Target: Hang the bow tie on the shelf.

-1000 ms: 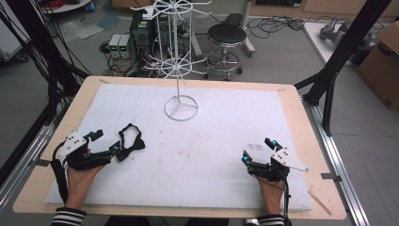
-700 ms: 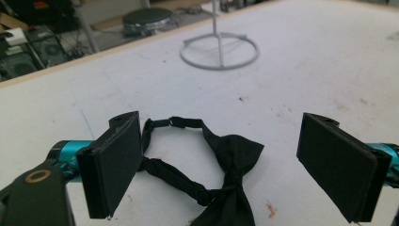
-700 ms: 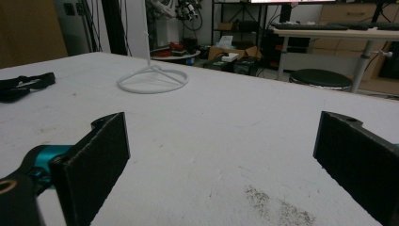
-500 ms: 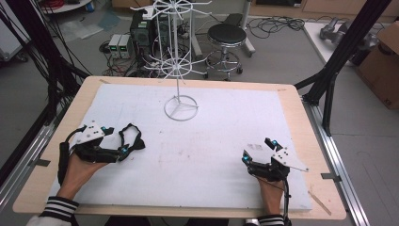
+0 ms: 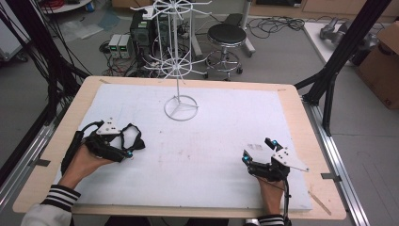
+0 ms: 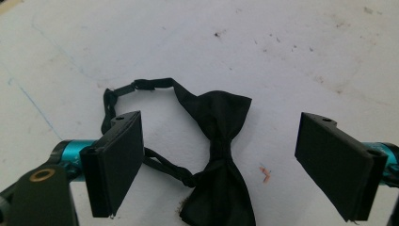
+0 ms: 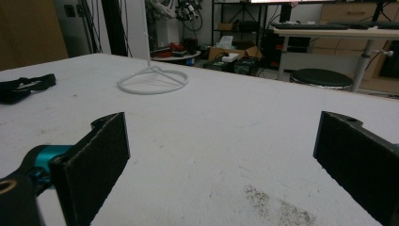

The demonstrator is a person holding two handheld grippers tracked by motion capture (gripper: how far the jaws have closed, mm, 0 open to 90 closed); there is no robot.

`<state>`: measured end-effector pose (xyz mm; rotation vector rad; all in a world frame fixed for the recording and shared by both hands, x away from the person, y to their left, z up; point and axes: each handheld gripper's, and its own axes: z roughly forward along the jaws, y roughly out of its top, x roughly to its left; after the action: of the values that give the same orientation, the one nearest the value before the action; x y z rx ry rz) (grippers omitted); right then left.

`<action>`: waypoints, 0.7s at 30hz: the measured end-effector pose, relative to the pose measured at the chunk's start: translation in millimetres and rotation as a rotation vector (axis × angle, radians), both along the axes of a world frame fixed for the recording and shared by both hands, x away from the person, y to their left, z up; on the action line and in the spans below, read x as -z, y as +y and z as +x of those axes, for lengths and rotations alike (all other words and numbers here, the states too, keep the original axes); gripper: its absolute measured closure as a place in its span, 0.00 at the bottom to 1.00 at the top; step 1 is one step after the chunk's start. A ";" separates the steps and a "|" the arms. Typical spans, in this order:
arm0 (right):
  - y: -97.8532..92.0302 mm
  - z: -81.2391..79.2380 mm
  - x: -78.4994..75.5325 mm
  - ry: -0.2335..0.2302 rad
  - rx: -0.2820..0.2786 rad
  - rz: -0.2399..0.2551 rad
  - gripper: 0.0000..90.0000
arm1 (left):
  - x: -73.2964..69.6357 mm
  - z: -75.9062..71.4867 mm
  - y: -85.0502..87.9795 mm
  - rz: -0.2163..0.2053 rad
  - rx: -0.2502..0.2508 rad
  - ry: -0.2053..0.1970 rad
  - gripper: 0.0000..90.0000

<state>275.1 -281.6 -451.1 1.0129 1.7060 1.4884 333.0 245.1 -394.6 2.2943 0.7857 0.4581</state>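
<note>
White mat (image 5: 207,155), bow tie (image 6: 219,160) btwn jaws

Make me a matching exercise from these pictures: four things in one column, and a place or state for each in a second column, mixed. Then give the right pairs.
Things:
1. bow tie
2. wire stand
3. left gripper
4. right gripper

Places or states:
A. near right of the table, open over bare white mat
B. far middle of the table, upright
C. lying flat, black, strap looped
D. open, jaws either side of the bow tie

Pairs: 1-C, 2-B, 3-D, 4-A
</note>
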 end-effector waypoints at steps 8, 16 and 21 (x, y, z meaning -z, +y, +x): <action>-0.1 -0.1 -0.1 0.001 -0.001 0.001 0.03 | 0.7 7.2 -4.9 0.047 0.019 0.058 0.23; -0.2 -0.2 -0.1 0.004 0.001 0.006 0.03 | 2.4 17.0 -14.2 0.118 -0.004 0.108 0.29; -0.2 -0.3 0.0 0.006 0.002 0.007 0.03 | 4.7 19.9 -15.5 0.124 -0.014 0.138 0.37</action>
<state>274.7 -281.8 -451.1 1.0234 1.7049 1.4926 352.8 229.6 -399.3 2.4574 0.8628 0.3670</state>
